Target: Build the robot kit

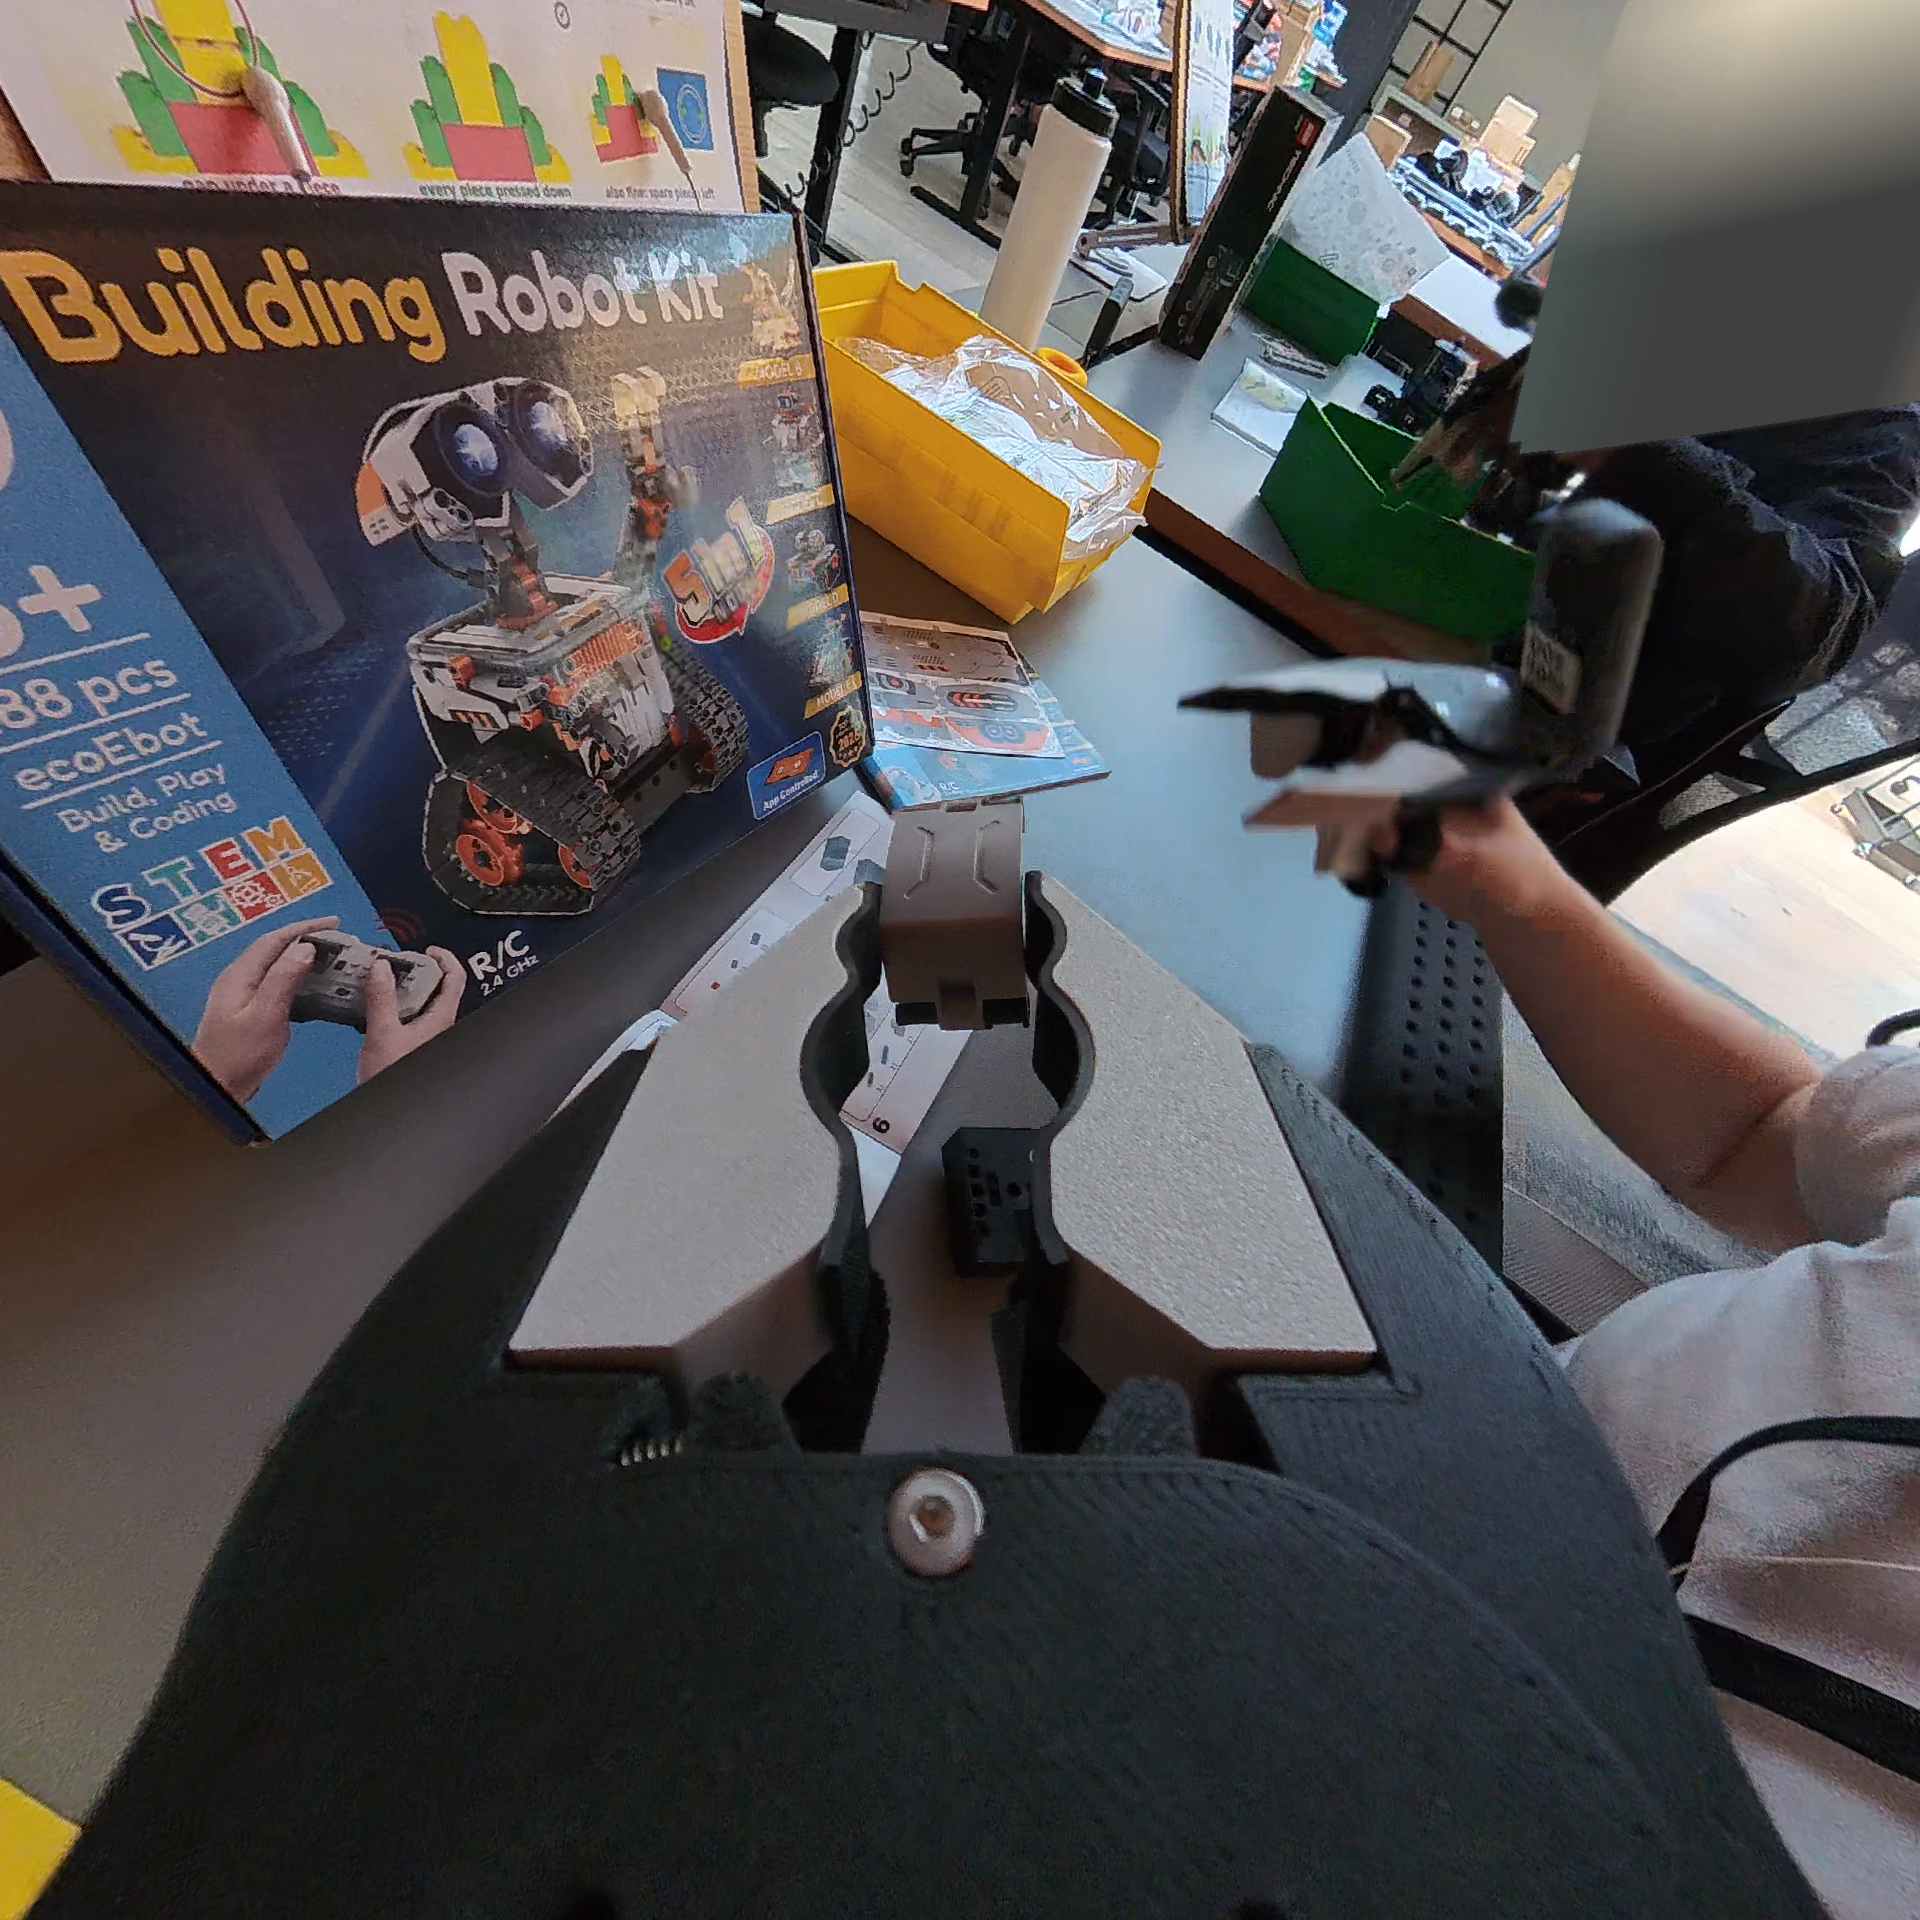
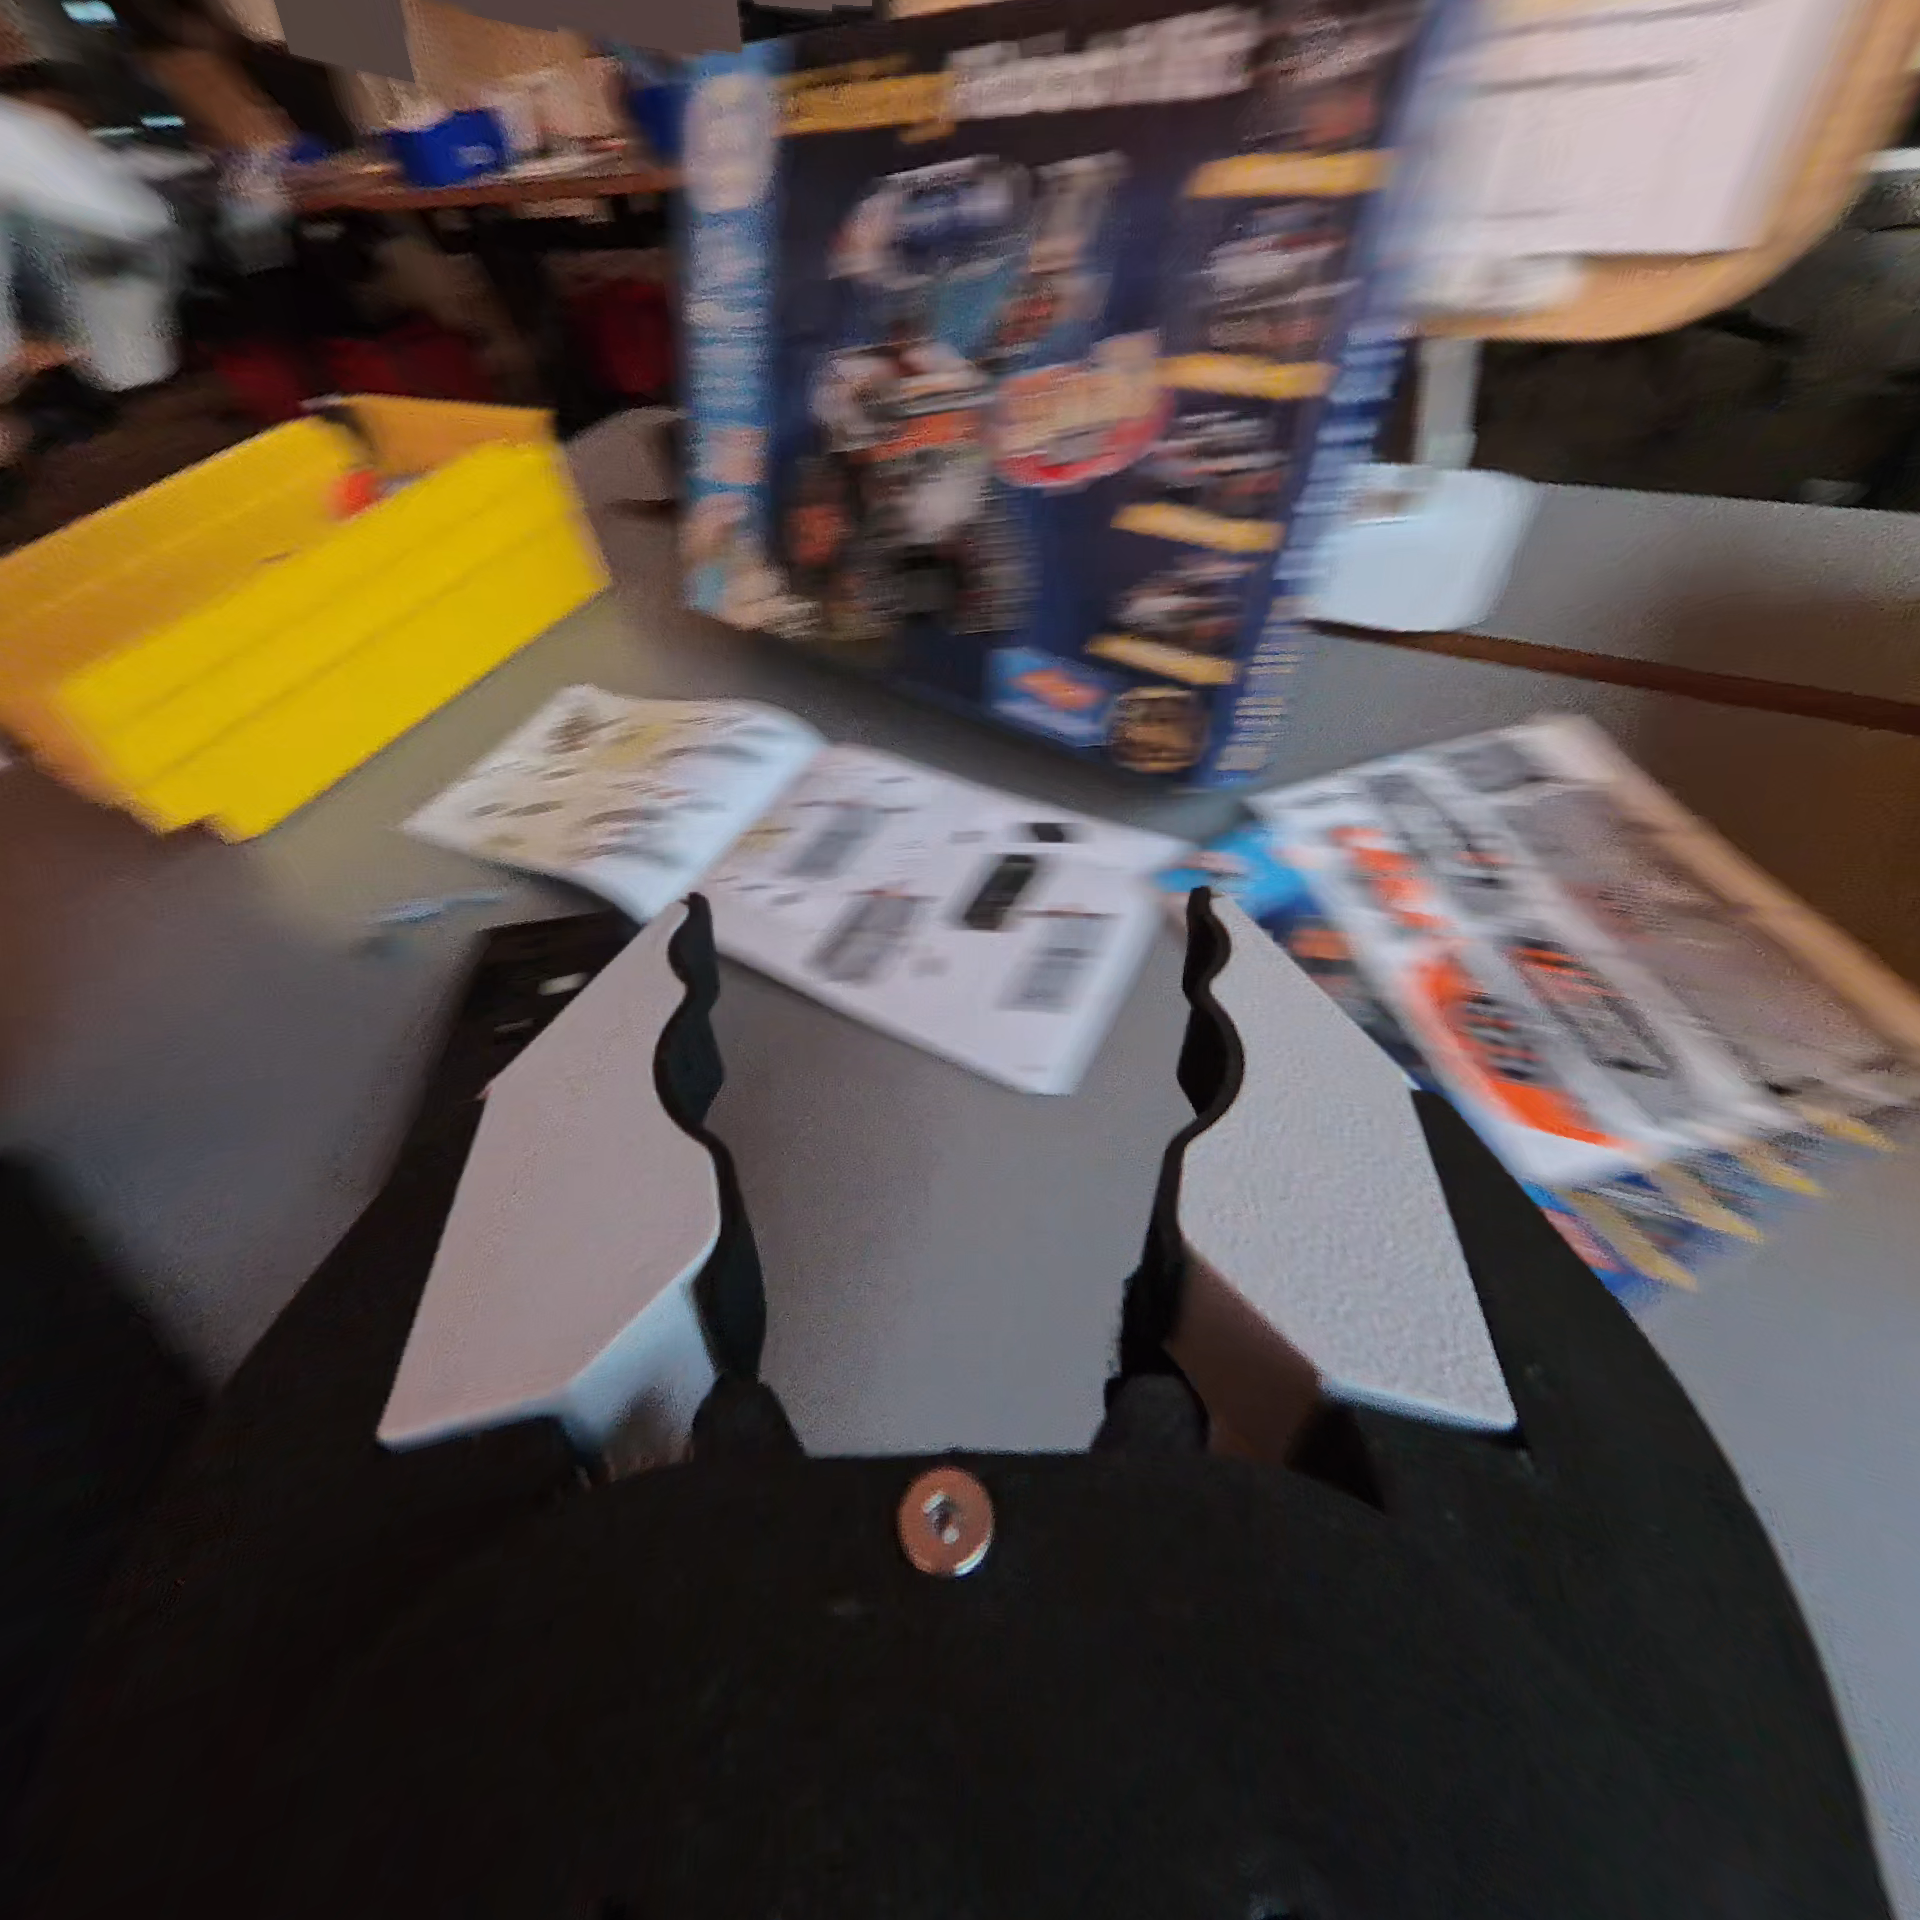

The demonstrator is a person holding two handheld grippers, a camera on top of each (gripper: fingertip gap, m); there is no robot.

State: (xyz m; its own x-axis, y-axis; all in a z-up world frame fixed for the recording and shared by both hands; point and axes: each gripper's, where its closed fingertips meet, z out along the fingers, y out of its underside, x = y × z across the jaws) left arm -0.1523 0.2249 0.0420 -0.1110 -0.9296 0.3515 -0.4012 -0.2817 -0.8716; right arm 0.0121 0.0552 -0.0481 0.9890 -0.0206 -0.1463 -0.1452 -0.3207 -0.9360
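While clamped on a grey brick piece (image 1: 951,914), left gripper (image 1: 948,909) up just right of the kit box (image 1: 416,582); right gripper (image 2: 943,925) spread wide, empty, above the booklet (image 2: 810,862) in front of that box.

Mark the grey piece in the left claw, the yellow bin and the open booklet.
grey piece (image 1: 951,894), left wrist view, its front face.
yellow bin (image 1: 966,499), left wrist view, its side wall.
booklet (image 2: 935,894), right wrist view, its right page.

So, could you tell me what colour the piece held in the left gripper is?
Grey: the piece shows best in the left wrist view, clamped in the left gripper.
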